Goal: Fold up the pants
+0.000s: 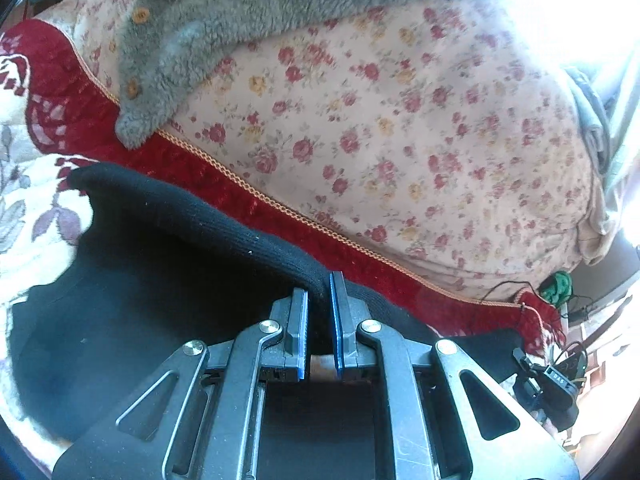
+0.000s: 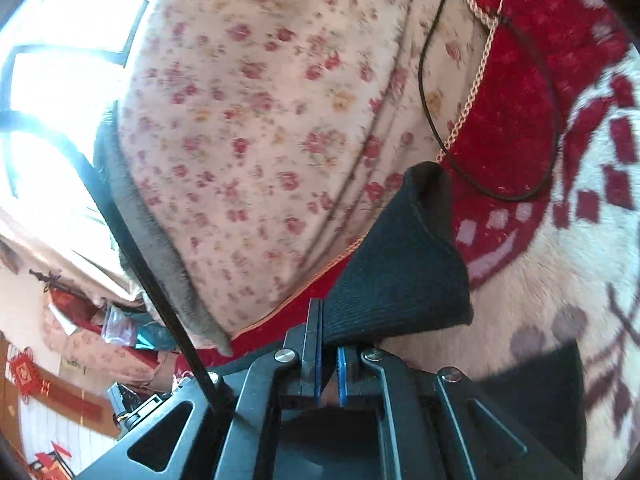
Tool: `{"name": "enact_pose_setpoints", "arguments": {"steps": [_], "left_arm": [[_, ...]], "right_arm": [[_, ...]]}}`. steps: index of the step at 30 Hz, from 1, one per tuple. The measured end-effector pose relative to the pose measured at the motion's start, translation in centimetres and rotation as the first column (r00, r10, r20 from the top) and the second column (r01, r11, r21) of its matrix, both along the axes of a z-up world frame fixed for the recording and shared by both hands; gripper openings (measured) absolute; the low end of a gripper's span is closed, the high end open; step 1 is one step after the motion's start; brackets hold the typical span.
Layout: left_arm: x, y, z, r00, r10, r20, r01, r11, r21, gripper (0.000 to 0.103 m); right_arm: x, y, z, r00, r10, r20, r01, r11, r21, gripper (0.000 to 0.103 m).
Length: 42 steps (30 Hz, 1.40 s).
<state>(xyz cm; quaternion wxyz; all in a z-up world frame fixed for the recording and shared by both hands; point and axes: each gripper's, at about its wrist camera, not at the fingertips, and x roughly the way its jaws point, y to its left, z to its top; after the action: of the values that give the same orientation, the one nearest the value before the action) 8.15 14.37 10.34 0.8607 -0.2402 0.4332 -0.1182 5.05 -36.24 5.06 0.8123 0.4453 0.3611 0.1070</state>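
Note:
The black ribbed pants [image 1: 168, 280] lie across the near part of the left wrist view, their waistband edge running up to my left gripper [image 1: 320, 292], which is shut on that edge with the cloth pinched between its blue pads. In the right wrist view my right gripper [image 2: 330, 320] is shut on another part of the black pants [image 2: 396, 272], and the ribbed cloth stands up from the jaws in a lifted fold. Both views are taken over a red and white patterned blanket [image 1: 36, 208].
A floral pink quilt [image 1: 400, 128] is heaped behind the red blanket border [image 2: 516, 92]. A grey fleece garment with buttons [image 1: 188, 40] lies on the quilt. A thin black cable [image 2: 424, 80] loops over quilt and blanket. Bright windows sit at the side.

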Motion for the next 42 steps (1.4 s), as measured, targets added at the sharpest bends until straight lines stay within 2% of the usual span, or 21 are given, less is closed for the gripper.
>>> {"name": "enact_pose_setpoints", "arguments": {"steps": [4,7,10,12,14,16,19,22,24,26,27,30,32,33,36,37,39,40,42], "left_arm": [[-3.1,0.9,0.6,1.0,-0.007,0.027,0.007,1.0,0.0,0.009],[-6.6,1.0,-0.7,0.999,-0.032,0.016,0.032,0.999,0.033,0.009],[-9.7,0.1,-3.1,0.999,-0.047,0.005,0.046,0.992,0.122,0.009],[-10.8,-0.6,-5.1,0.999,-0.05,-0.022,0.053,0.984,0.168,0.009],[-11.0,-0.8,-7.0,0.998,-0.028,-0.062,0.038,0.983,0.177,0.009],[-11.0,-0.7,-8.3,0.996,-0.006,-0.085,0.021,0.985,0.171,0.009],[-11.0,-0.7,-8.5,0.996,0.001,-0.085,0.013,0.986,0.169,0.009],[-11.4,-1.0,-8.0,0.999,-0.004,-0.051,0.014,0.98,0.199,0.009],[-11.3,-1.1,-8.7,0.998,0.005,-0.067,0.009,0.979,0.206,0.009],[-11.3,-0.8,-9.2,0.997,0.015,-0.079,0.0,0.981,0.193,0.009],[-11.5,-0.8,-9.0,0.998,0.014,-0.067,-0.001,0.981,0.193,0.009],[-12.0,-0.6,-8.4,0.998,0.002,-0.056,0.008,0.982,0.188,0.01],[-12.4,0.0,-7.7,0.998,-0.006,-0.058,0.016,0.985,0.172,0.016],[-12.7,0.5,-7.3,0.999,0.001,-0.052,0.008,0.985,0.175,0.02],[-13.7,2.3,-5.9,0.999,0.043,-0.011,-0.04,0.98,0.195,0.025],[-13.8,2.8,-5.7,0.999,0.051,-0.008,-0.048,0.98,0.193,0.033],[-13.9,5.0,-5.2,0.997,0.075,-0.013,-0.072,0.986,0.149,0.041],[-13.8,6.0,-5.1,0.996,0.092,-0.015,-0.089,0.987,0.131,0.042],[-13.3,7.8,-4.9,0.991,0.133,-0.018,-0.13,0.983,0.134,0.042]], "right_arm": [[-3.3,-0.4,0.9,1.0,-0.008,0.029,0.008,1.0,0.027,0.005],[-6.5,-1.1,0.3,0.999,-0.023,0.027,0.022,0.999,0.036,0.005],[-9.2,-1.5,-1.7,0.999,-0.033,-0.009,0.034,0.999,0.042,0.005],[-10.3,-1.5,-4.2,0.996,-0.045,-0.075,0.046,0.999,0.01,0.005],[-10.6,-1.5,-5.9,0.991,-0.058,-0.12,0.056,0.998,-0.02,0.005],[-11.0,-1.8,-7.2,0.989,-0.081,-0.124,0.086,0.996,0.032,0.005],[-11.4,-2.1,-6.9,0.991,-0.091,-0.103,0.095,0.995,0.032,0.005],[-11.9,-2.1,-6.2,0.993,-0.085,-0.086,0.085,0.996,-0.001,0.005],[-11.9,-1.9,-6.6,0.991,-0.077,-0.11,0.072,0.996,-0.048,0.005],[-12.0,-1.7,-7.1,0.988,-0.079,-0.134,0.072,0.996,-0.056,0.005],[-12.3,-1.7,-6.9,0.988,-0.088,-0.13,0.081,0.995,-0.056,0.005],[-13.1,-1.5,-5.6,0.985,-0.101,-0.137,0.085,0.989,-0.12,0.014],[-13.8,-1.1,-4.5,0.988,-0.086,-0.132,0.064,0.985,-0.163,0.02],[-14.2,-0.6,-3.6,0.991,-0.064,-0.121,0.041,0.981,-0.19,0.021],[-14.8,1.1,-1.7,0.996,-0.005,-0.085,-0.014,0.974,-0.225,0.023],[-14.9,1.8,-1.1,0.998,0.023,-0.066,-0.037,0.973,-0.229,0.025],[-14.6,3.7,0.0,0.996,0.081,-0.026,-0.085,0.969,-0.233,0.035],[-14.2,4.7,0.4,0.994,0.11,-0.004,-0.108,0.967,-0.229,0.042],[-13.4,7.3,1.0,0.985,0.166,0.05,-0.15,0.961,-0.234,0.045]]}}
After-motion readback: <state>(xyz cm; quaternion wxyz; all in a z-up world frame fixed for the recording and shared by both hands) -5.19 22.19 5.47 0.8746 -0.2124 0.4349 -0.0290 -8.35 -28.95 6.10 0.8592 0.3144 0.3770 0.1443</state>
